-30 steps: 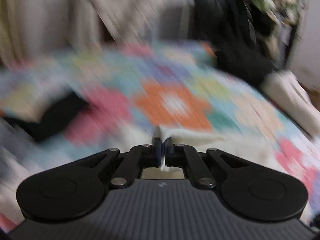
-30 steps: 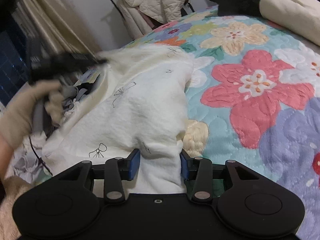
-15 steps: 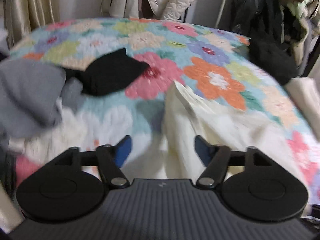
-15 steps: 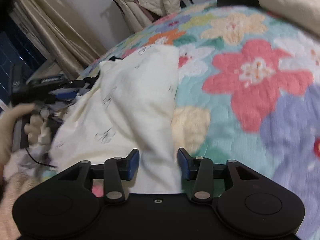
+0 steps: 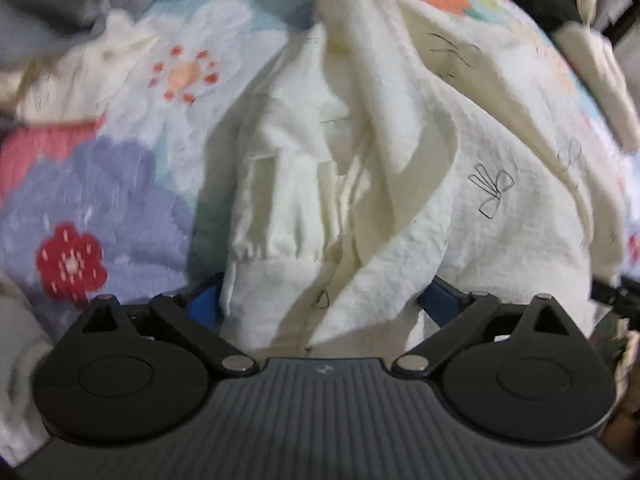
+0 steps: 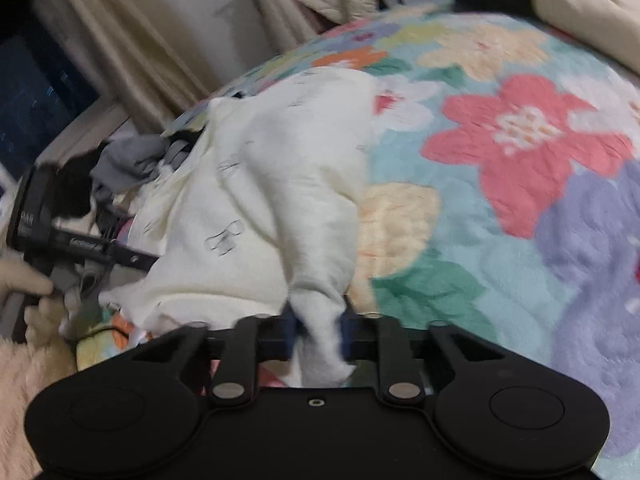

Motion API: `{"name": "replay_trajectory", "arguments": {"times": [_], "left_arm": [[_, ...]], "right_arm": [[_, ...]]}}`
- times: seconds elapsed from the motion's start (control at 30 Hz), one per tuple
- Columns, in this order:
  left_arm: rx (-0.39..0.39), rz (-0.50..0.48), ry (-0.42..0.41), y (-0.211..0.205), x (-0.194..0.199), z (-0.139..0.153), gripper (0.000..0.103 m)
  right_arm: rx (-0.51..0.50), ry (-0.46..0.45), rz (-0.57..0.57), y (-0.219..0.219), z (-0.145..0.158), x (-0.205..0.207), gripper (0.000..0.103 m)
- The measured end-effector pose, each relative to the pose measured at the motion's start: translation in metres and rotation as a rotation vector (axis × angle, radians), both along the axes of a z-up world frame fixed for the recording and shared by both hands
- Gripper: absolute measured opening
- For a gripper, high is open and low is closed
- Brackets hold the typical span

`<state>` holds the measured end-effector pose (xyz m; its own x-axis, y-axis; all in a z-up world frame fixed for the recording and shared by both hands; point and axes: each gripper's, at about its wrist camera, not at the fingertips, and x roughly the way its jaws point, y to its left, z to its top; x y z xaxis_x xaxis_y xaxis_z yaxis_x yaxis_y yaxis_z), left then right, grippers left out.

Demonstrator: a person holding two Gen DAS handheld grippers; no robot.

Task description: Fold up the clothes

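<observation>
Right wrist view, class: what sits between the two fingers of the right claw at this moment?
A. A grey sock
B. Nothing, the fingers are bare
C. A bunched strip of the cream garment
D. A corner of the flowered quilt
C: in the right wrist view the right claw has its blue-padded fingers closed in on a narrow bunch of the cream garment, which lies on the flowered quilt.

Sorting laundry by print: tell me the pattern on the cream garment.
Cream garment with small black outline bows, clearest in the left wrist view.

Floral quilted bed [image 6: 520, 208], beige curtains [image 6: 132, 40] behind.
</observation>
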<state>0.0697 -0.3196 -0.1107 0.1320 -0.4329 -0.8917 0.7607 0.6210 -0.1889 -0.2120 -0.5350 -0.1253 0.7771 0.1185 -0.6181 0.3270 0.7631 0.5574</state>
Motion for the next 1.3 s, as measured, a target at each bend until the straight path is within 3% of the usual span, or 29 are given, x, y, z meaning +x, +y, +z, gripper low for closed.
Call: {"name": "replay_trajectory", "arguments": {"times": [0.03,0.07,0.13,0.17,0.33,0.37,0.43,0.53,0.63,0.7,0.8,0.93,1.1,1.2,1.3], "left_arm": [[-0.016,-0.024,-0.030,-0.003,-0.006,0.005,0.039],[-0.094,-0.001,0.025,-0.001,-0.001,0.011,0.010],[-0.282,0.081,0.157,0.004,0.017,0.026,0.010],[-0.378,0.122,0.173,0.007,0.026,0.039,0.010],[-0.816,0.207,0.097,0.034,0.037,0.135,0.010],[-0.894,0.206,0.086,0.044,0.031,0.152,0.010],[-0.934,0.208,0.064,0.057,0.012,0.169,0.010],[-0.854,0.203,0.082,0.064,-0.035,0.149,0.010],[-0.653,0.226,0.242,0.055,-0.063,0.087,0.010],[-0.558,0.253,0.363,0.048,-0.067,0.045,0.010],[-0.503,0.272,0.380,0.046,-0.076,0.028,0.010],[-0.584,0.271,0.376,0.062,-0.084,0.037,0.010],[-0.588,0.347,0.543,0.051,-0.057,0.025,0.010],[-0.599,0.433,0.644,0.031,-0.019,0.019,0.012],[-0.560,0.602,0.688,0.006,0.019,0.008,0.016]], "right_arm": [[-0.001,-0.005,0.012,0.001,0.002,0.004,0.013],[0.028,-0.047,0.013,-0.005,0.010,0.010,0.012],[0.118,-0.170,0.004,-0.026,0.036,0.024,0.011],[0.141,-0.243,-0.003,-0.037,0.055,0.027,0.011],[0.097,-0.612,-0.010,-0.077,0.178,0.006,0.011],[0.082,-0.642,-0.013,-0.080,0.191,-0.005,0.011],[0.062,-0.631,-0.033,-0.080,0.199,-0.030,0.011],[0.139,-0.465,-0.103,-0.073,0.161,-0.071,0.011],[0.261,-0.296,-0.194,-0.071,0.103,-0.105,0.011],[0.346,-0.218,-0.249,-0.071,0.064,-0.122,0.011],[0.421,-0.172,-0.287,-0.068,0.035,-0.139,0.011],[0.431,-0.233,-0.261,-0.062,0.041,-0.149,0.011],[0.552,-0.237,-0.247,-0.087,0.037,-0.120,0.011],[0.592,-0.242,-0.250,-0.117,0.047,-0.095,0.011],[0.609,-0.228,-0.281,-0.150,0.046,-0.061,0.012]]}}
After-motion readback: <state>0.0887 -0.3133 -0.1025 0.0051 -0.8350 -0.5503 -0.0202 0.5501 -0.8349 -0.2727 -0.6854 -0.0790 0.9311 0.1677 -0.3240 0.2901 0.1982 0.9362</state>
